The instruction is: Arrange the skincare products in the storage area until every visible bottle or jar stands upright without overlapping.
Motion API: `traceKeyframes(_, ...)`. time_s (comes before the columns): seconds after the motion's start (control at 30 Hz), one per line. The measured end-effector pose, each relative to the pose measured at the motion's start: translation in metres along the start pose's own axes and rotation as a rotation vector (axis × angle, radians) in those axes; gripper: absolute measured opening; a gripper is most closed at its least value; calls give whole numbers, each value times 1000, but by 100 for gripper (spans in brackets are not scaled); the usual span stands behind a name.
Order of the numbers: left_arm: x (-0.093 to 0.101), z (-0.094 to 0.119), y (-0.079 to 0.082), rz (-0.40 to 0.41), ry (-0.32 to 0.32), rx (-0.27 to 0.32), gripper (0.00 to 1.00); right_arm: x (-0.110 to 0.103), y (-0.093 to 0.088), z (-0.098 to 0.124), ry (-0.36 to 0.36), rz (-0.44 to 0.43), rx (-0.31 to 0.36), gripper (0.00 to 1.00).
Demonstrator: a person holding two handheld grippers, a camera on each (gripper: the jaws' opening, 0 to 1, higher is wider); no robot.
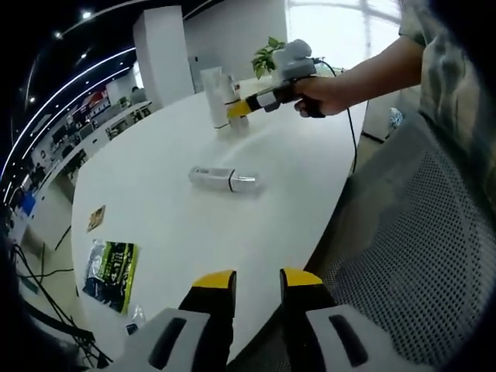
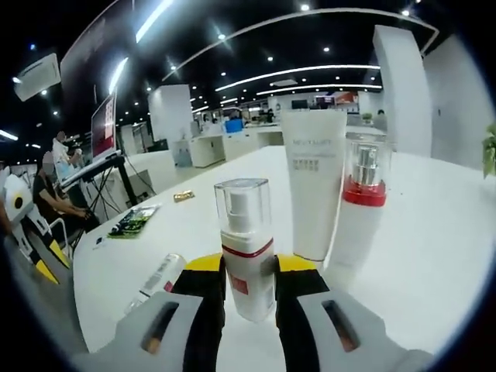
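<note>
yellow-tipped jaws of the left tool are seen nearest the lens, parted with nothing between them, held off the near edge of the white counter. ahead of them a bottle is seen lying flat on the counter, long axis running roughly across the left gripper view, clear cap end toward the right. this lying bottle is judged the item left to be stood up. it lies nearer the left tool than the right one, though well apart from both.

right tool is seen at the far side of the counter, held by a hand, tips at the upright group. in the right gripper view the right tool is clenched on a small pump bottle with a red band and clear cap, held upright between the jaws. whether its base touches the counter cannot be told. just behind it stand a white tube and a taller pump bottle with red collar, both upright, close beside each other. the lying bottle is seen low left of the right tool.

next move is judged to be setting down the gripped bottle beside the group without overlap, then the flat bottle taken across its long axis. a green packet lies near the counter edge.
</note>
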State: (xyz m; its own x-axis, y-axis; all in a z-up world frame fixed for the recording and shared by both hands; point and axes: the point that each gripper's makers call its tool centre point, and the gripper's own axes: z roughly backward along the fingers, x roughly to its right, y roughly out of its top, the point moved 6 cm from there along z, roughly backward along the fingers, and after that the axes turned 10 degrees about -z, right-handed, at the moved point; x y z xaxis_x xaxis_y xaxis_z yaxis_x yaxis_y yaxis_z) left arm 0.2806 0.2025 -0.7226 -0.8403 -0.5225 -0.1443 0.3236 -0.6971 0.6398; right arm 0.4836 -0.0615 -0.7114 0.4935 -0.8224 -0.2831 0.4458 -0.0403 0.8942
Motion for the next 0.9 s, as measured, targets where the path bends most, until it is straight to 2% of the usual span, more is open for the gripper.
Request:
traceKeyframes(0.17, 0, 0, 0, -20, -2, -1, 22, -1, 0, -8, 12, 47, -17, 22)
traceKeyframes(0.4, 2, -2, -1, -26, -13, -8, 22, 4, -2, -16, -26, 87, -11, 22)
traceKeyframes(0.67, 2, -3, -2, -31, -20, -13, 22, 12, -8, -22, -35, 78, -17, 22)
traceKeyframes(0.8, 3, -3, -3, -40, -23, -21, 21, 14, -8, -23, -35, 86, 6, 19)
traceKeyframes(0.83, 2, -3, -3, -39, -22, -20, 21, 13, -10, -24, -29, 72, -7, 19)
traceKeyframes(0.9, 2, -3, -4, -36, -20, -23, 21, 12, -16, -25, -22, 110, -40, 18)
